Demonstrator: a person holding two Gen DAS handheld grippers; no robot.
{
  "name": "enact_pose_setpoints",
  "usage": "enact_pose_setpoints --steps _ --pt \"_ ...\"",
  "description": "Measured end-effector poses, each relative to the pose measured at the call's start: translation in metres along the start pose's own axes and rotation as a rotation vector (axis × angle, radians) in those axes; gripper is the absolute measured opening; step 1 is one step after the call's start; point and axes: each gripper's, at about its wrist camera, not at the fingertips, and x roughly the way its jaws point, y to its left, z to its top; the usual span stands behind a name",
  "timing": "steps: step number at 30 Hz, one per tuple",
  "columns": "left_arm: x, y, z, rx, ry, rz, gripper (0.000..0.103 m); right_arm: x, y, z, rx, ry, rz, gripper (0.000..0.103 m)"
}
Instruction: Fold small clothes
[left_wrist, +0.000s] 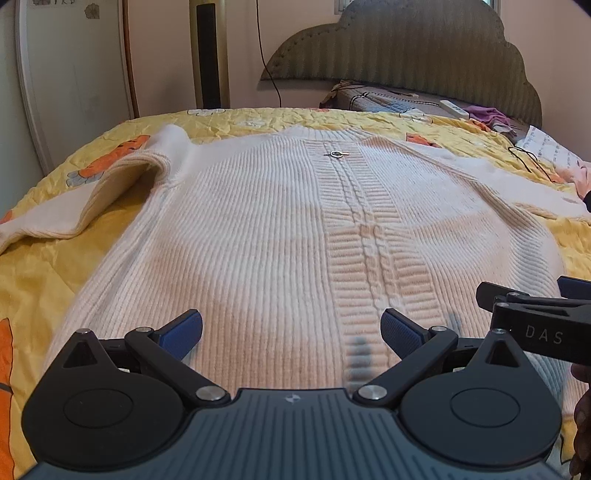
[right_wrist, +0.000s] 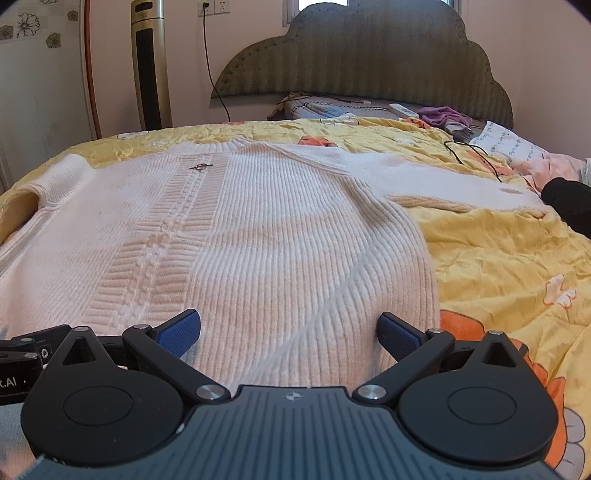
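A cream ribbed knit sweater (left_wrist: 258, 236) lies face up and spread out on the yellow quilt, with a cable band down its front and a small metal ring (left_wrist: 337, 154) near the collar. Its left sleeve (left_wrist: 92, 195) is partly lifted and curled. In the right wrist view the same sweater (right_wrist: 258, 229) stretches its other sleeve (right_wrist: 443, 177) out to the right. My left gripper (left_wrist: 291, 328) hovers open over the hem, left of the cable band. Over the hem's right corner, my right gripper (right_wrist: 290, 330) is open, and it also shows at the left wrist view's right edge (left_wrist: 532, 314).
The yellow quilt (right_wrist: 509, 258) with orange cartoon prints covers the bed. A padded headboard (left_wrist: 406, 48) stands behind, with pillows, a white remote (right_wrist: 403, 110), purple cloth (right_wrist: 443, 114) and a black cable (right_wrist: 476, 155) near it. A tower fan (right_wrist: 149, 66) stands by the left wall. A dark sleeve (right_wrist: 569, 201) lies far right.
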Motion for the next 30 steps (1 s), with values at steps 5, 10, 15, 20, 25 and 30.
enact_pose_setpoints --steps 5,10,15,20,25,30 --pt "0.003 -0.006 0.022 0.001 -0.034 0.007 0.103 0.002 0.005 0.022 -0.066 -0.037 0.024 0.103" --pt "0.007 -0.009 0.042 -0.008 -0.059 0.001 0.103 0.007 0.006 0.048 -0.083 -0.067 0.034 0.103" --pt "0.013 -0.012 0.062 0.006 -0.087 0.009 0.103 0.014 0.001 0.072 -0.071 -0.075 0.048 0.103" --pt "0.035 -0.017 0.078 0.010 -0.080 0.021 0.103 0.028 -0.001 0.087 -0.081 -0.068 0.049 0.103" --pt "0.060 -0.019 0.091 -0.016 -0.047 0.025 0.103 0.050 -0.002 0.099 -0.098 -0.048 0.028 0.103" --pt "0.076 -0.024 0.103 -0.017 -0.046 0.026 0.103 0.071 -0.007 0.112 -0.083 -0.037 0.035 0.103"
